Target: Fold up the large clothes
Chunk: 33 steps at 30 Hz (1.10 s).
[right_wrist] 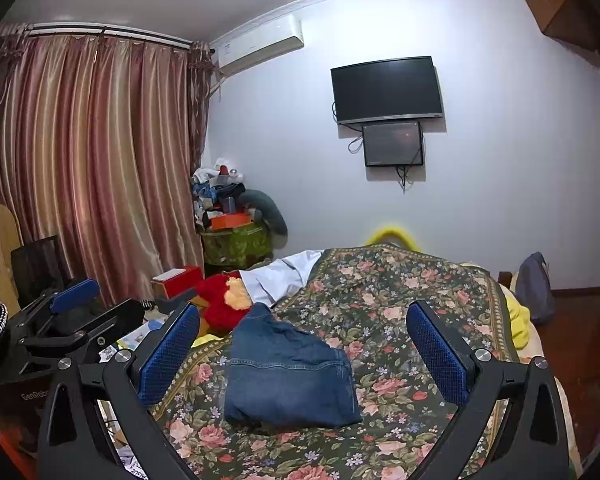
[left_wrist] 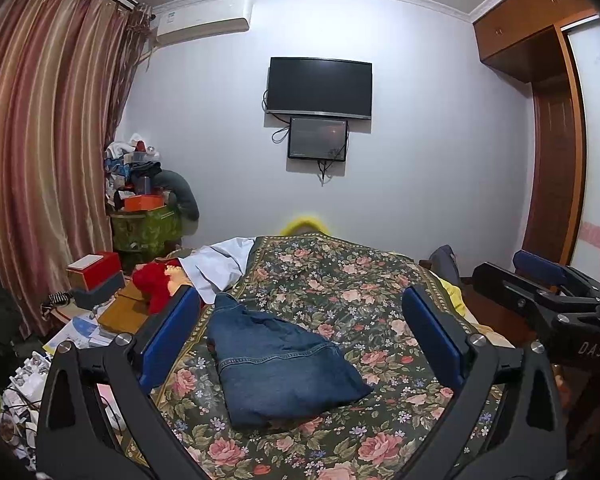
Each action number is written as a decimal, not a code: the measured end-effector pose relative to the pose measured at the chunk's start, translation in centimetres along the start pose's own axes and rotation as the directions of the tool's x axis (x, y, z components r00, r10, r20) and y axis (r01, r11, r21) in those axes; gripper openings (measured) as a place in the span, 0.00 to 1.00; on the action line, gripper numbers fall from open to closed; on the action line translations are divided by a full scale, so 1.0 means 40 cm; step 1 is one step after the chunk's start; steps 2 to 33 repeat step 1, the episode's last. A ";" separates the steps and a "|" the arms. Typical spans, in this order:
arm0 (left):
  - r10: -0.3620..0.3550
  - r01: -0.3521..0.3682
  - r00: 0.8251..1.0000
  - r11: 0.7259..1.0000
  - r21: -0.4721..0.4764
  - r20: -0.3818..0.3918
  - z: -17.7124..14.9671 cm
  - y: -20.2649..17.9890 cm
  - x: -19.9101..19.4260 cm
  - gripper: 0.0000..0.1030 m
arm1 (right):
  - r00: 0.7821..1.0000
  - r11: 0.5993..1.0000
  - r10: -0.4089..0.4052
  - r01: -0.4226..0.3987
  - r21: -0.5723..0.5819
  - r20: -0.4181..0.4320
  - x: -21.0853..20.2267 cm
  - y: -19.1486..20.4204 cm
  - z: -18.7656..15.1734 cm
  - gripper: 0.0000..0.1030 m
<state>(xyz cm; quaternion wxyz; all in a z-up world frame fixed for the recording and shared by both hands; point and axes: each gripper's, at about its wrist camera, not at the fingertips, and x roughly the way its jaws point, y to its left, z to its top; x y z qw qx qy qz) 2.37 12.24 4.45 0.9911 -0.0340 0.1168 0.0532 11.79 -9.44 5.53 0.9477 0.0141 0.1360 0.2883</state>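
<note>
A pair of blue denim jeans is lying folded into a thick, roughly rectangular bundle on a bed covered with a dark floral spread, woven-looking and patterned with pink roses and small blue flowers inside a pale border. The denim is showing orange stitched seams and soft creases, and one narrow end is trailing away toward the far side of the bed.

The left gripper is hovering above the bed with its fingers spread wide and nothing between them. Its fingers are carrying flat blue pads with a fine ribbed texture, mounted on black angular plastic arms with silver bolts. The jeans are sitting between the two pads, apart from both.

The right gripper is likewise standing wide apart and empty, its blue pads flanking the jeans without touching them; the bundle is lying nearer the left pad in that view. In the left wrist view the right gripper is appearing at the right edge, with white letters "DAS" readable on its black body.

A red plush toy is resting off the bed's left side, beside a light grey-white cloth. A black television is hanging on the pale wall, with a smaller screen below it, and striped satin curtains are hanging at the left.
</note>
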 end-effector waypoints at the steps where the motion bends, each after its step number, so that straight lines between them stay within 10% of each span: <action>1: -0.001 0.001 1.000 1.000 0.000 -0.001 0.000 0.001 0.000 0.99 | 1.000 1.000 -0.001 0.001 0.000 0.000 0.000 0.000 -0.001 1.00; 33: -0.001 0.001 1.000 1.000 0.000 -0.001 0.000 0.001 0.000 0.99 | 1.000 1.000 -0.001 0.001 0.000 0.000 0.000 0.000 -0.001 1.00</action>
